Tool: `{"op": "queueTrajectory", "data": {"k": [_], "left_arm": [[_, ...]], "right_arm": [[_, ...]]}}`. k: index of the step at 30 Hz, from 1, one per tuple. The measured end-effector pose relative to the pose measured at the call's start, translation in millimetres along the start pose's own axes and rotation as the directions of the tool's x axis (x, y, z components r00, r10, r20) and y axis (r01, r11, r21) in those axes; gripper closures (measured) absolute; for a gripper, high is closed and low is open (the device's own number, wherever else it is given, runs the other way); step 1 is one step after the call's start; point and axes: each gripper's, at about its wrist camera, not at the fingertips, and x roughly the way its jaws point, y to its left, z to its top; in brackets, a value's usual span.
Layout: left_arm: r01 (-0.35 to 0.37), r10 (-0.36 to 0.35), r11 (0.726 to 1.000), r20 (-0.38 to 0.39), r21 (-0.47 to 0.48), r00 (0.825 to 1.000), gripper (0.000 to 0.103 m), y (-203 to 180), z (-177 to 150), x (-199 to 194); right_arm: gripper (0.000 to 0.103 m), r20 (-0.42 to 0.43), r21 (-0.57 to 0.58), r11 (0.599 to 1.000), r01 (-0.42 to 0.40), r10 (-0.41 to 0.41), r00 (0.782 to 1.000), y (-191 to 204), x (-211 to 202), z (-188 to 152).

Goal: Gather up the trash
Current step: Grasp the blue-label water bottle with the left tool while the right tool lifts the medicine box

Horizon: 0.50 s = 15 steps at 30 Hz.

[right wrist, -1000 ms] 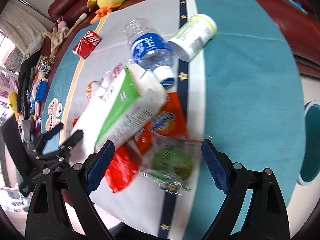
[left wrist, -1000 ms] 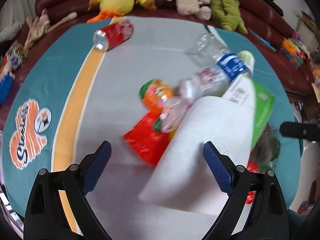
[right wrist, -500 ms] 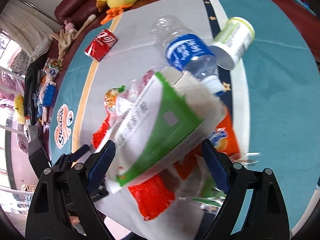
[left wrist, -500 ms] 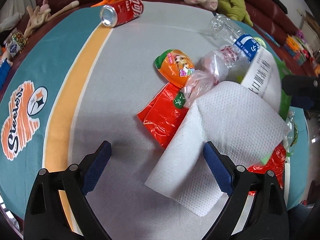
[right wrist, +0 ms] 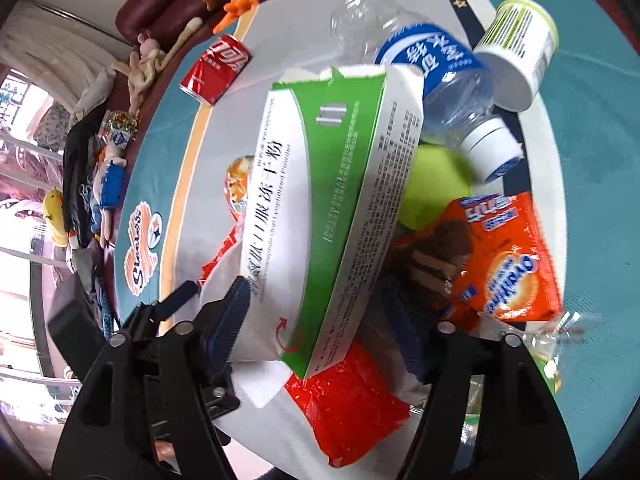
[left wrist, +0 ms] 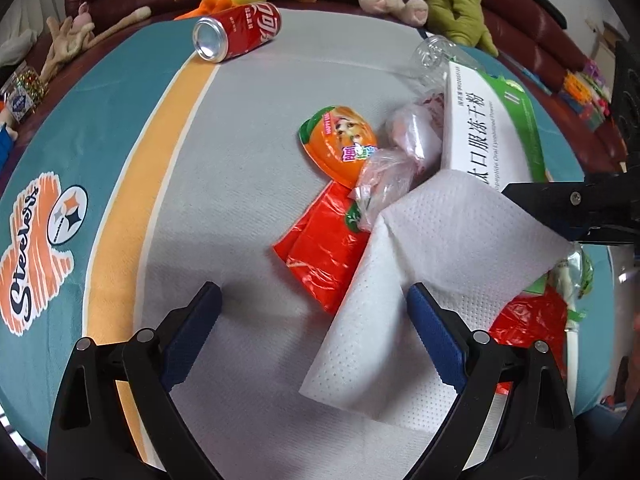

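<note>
Right gripper (right wrist: 316,320) closing around box (right wrist: 320,208), pads not yet pressing. Left gripper (left wrist: 316,320) wide open, empty, just before box, over paper towel (left wrist: 440,264). Beyond box: bottle (right wrist: 440,80), cup (right wrist: 520,48); can (left wrist: 236,32) far off on table (left wrist: 120,120).

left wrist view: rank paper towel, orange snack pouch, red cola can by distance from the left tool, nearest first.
1. paper towel: nearest the left tool, its lower part lying by the tool's right finger.
2. orange snack pouch: mid-table, beyond the towel and the red plastic bag.
3. red cola can: farthest, lying on its side at the far edge, up left.
</note>
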Motion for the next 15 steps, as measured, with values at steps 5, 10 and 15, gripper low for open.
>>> {"op": "queueTrajectory", "data": {"k": [5, 10, 15], "left_arm": [[-0.028, 0.028, 1.000, 0.007, 0.014, 1.000, 0.010, -4.9, -2.5, 0.6], [-0.004, 0.004, 1.000, -0.007, -0.007, 1.000, 0.010, -0.6, 1.7, -4.2], [0.015, -0.015, 1.000, 0.028, 0.000, 0.999, 0.010, -6.8, 16.2, -21.4]], "right_arm": [[0.048, 0.020, 0.019, 0.998, -0.053, 0.053, 0.998, -3.5, 5.6, -0.9], [0.072, 0.100, -0.044, 0.996, -0.081, 0.085, 0.991, 15.1, -29.8, 3.2], [0.073, 0.133, -0.094, 0.994, -0.060, 0.072, 0.988, 21.0, -63.0, 10.7]]}}
